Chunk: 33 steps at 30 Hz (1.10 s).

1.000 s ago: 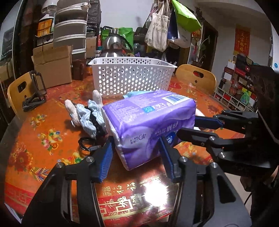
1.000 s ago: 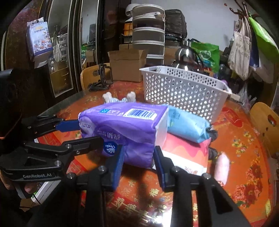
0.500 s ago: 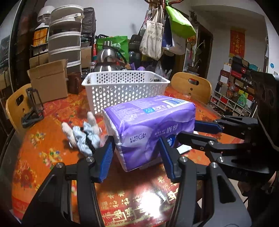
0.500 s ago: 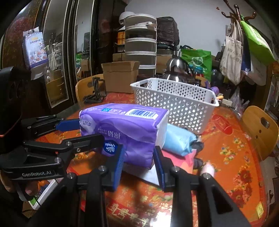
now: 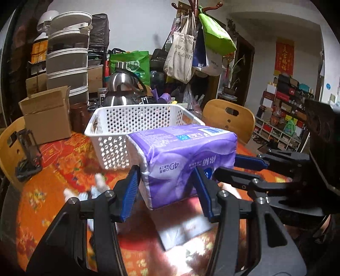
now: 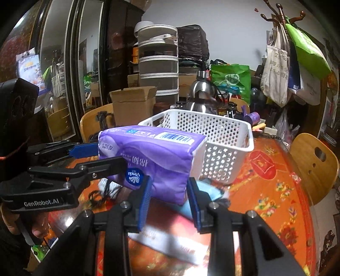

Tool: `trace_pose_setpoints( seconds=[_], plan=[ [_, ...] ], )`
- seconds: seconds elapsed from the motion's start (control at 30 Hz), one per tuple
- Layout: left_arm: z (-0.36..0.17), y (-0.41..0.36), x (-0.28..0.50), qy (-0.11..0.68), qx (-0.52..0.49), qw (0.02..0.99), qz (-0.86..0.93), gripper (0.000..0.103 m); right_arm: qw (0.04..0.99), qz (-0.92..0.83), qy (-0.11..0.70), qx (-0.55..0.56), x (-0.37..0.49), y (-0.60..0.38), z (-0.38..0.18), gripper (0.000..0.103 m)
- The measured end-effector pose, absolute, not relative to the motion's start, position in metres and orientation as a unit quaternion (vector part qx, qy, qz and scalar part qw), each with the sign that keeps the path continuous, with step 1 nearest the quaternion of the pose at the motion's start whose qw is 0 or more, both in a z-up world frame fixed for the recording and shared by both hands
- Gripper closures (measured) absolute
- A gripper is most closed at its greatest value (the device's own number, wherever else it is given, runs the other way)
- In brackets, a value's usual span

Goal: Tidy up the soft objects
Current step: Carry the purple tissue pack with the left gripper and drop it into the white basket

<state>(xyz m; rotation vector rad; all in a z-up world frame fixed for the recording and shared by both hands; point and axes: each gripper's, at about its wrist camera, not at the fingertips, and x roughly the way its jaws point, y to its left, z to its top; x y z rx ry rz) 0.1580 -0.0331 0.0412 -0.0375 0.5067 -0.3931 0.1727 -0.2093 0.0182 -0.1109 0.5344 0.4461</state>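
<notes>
Purple tissue pack (image 6: 153, 157) clamped by both grippers, white basket (image 6: 223, 148) just behind

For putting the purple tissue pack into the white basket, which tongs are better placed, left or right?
Neither clearly: the left tongs and right tongs both clamp the purple plastic tissue pack, lifted just before the white perforated plastic basket. They likely should carry it in together.

A round table (image 5: 53, 191) in red-orange floral cloth anchors the room. Wooden chairs (image 5: 229, 118) ring it. Behind it stand a cardboard box (image 5: 46, 114), stacked containers (image 5: 68, 59) and a coat rack (image 5: 191, 6) hung with bags against a white wall (image 5: 138, 25).
</notes>
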Motion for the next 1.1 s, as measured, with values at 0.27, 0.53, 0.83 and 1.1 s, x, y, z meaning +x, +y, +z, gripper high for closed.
trace_pose_setpoints(
  seconds=[0.27,0.53,0.83,1.1],
  plan=[
    [0.073,-0.043,0.216,0.244,-0.029,0.948,-0.201,0.054,0.946,0.203,0.249,-0.04,0.21,-0.221,0.042,0.07],
    [0.108,-0.047,0.279,0.246,-0.027,0.947,-0.206,0.054,0.946,0.201,0.248,-0.049,0.26,-0.225,0.071,0.07],
    [0.11,-0.045,0.38,0.286,-0.041,0.936,-0.198,0.054,0.937,0.198,0.281,-0.054,0.34,-0.22,0.071,0.07],
    [0.067,-0.04,0.434,0.332,-0.055,0.925,-0.176,0.054,0.924,0.204,0.32,-0.047,0.388,-0.216,0.035,0.07]
  ],
)
